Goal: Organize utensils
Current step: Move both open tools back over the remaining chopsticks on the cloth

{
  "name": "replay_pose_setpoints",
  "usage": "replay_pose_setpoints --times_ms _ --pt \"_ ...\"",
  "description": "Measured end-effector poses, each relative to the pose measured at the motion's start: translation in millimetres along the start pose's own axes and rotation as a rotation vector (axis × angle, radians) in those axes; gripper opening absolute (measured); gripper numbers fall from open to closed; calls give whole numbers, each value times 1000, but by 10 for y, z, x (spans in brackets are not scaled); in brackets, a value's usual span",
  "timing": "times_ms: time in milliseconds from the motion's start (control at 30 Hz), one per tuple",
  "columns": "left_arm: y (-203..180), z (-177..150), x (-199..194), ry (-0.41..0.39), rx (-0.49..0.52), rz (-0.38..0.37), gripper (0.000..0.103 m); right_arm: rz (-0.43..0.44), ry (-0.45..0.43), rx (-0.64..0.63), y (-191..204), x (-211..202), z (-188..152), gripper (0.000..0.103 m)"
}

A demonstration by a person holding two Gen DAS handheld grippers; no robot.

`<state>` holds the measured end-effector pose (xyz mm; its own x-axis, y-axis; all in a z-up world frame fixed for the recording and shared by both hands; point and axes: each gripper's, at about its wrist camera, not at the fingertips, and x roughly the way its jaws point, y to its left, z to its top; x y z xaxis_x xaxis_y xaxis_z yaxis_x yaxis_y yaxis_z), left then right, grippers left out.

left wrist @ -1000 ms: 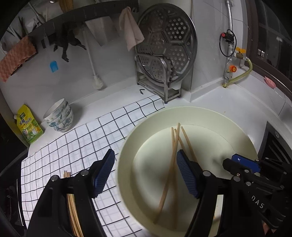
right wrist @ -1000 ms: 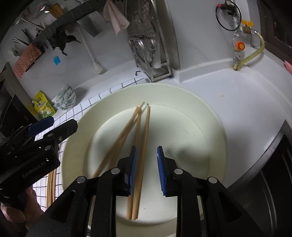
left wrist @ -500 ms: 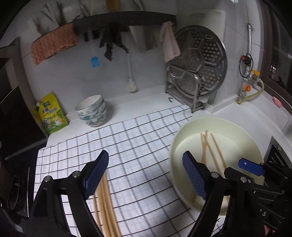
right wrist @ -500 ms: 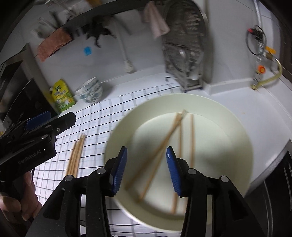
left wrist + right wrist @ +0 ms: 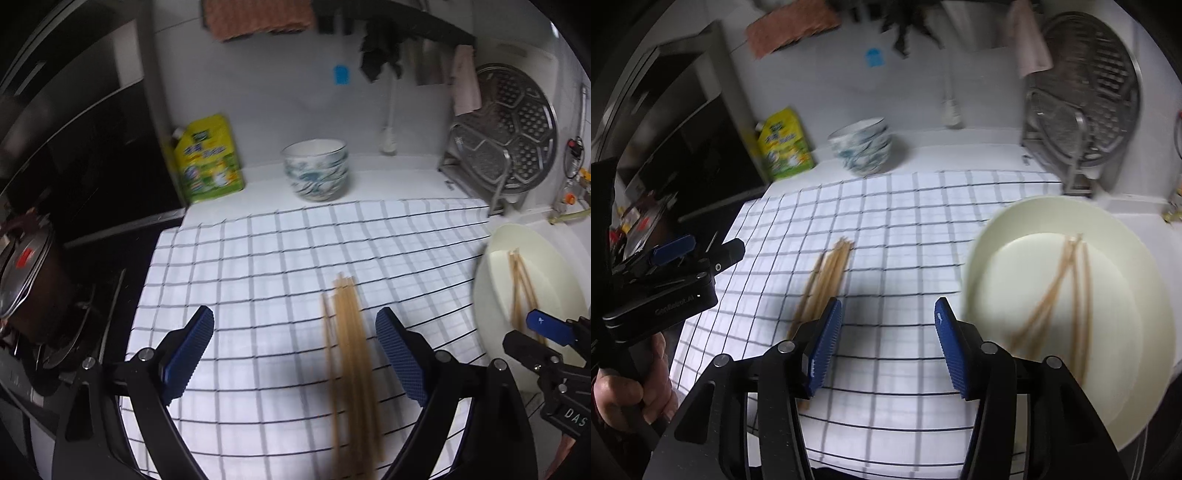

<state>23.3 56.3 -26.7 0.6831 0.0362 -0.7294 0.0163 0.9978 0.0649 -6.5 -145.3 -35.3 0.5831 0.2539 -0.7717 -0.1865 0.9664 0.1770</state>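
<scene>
A bundle of wooden chopsticks (image 5: 349,354) lies on the white checked cloth (image 5: 277,258); it also shows in the right wrist view (image 5: 827,277). A few more chopsticks (image 5: 1067,288) lie in a cream basin (image 5: 1137,369) at the right, seen too in the left wrist view (image 5: 521,291). My left gripper (image 5: 295,350) is open and empty above the cloth, just left of the bundle. My right gripper (image 5: 886,343) is open and empty above the cloth, between the bundle and the basin.
Stacked patterned bowls (image 5: 316,171) and a yellow-green pouch (image 5: 207,160) stand at the back wall. A metal rack with a steamer plate (image 5: 506,140) stands back right. A dark stove with a pot (image 5: 22,273) is at the left.
Both grippers have swung left, away from the basin and over the cloth. The right gripper has opened wider. The chopstick bundle on the cloth has come into view.
</scene>
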Motion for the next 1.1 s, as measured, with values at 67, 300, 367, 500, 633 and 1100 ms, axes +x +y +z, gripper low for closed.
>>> replay_pose_setpoints --times_ms 67,300,367,500,633,1100 --pt "158 -101 55 26 -11 16 88 12 31 -13 128 120 -40 51" --pt "440 -341 203 82 -27 12 88 7 123 -32 402 544 -213 52" --pt "468 -394 245 93 -20 7 88 -3 141 -33 444 659 -265 52" --pt "501 -492 324 115 -9 -13 88 -34 180 -33 497 884 -360 52" --pt "509 -563 401 136 2 -31 88 -49 199 -23 538 1008 -441 52" --pt "512 -685 515 169 19 -69 88 -125 214 -63 670 1147 -527 52"
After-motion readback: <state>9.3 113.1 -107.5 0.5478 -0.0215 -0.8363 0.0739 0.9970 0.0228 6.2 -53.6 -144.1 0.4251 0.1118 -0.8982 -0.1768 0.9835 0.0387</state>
